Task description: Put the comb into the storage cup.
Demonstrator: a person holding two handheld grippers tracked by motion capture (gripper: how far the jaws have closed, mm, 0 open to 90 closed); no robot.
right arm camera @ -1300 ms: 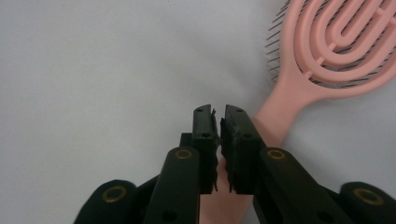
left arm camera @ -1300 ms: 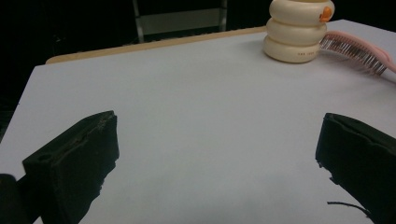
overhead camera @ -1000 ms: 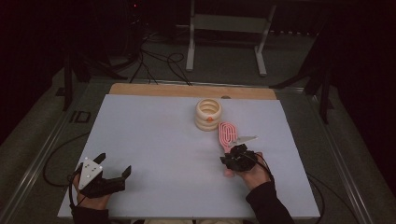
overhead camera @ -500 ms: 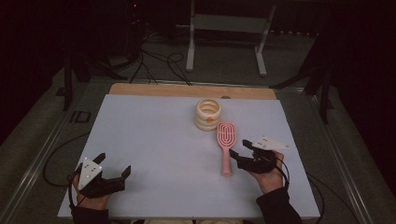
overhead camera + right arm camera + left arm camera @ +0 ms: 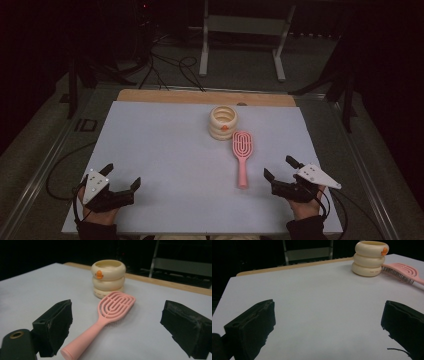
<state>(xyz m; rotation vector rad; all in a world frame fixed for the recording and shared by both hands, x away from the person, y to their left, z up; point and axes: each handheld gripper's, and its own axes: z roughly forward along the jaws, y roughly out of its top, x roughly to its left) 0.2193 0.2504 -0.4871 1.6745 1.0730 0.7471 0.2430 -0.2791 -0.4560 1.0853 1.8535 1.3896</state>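
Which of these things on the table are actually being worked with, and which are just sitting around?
In use: pink hairbrush, just released by the right hand-held gripper; cream ringed holder beside the brush head.

Lying about: left hand-held gripper, idle; metal stand and floor cables behind the table.

no text can be read anywhere; the cream cup [image 5: 370,258] carries a thin line of small print low on its side, too small and blurred to make out.
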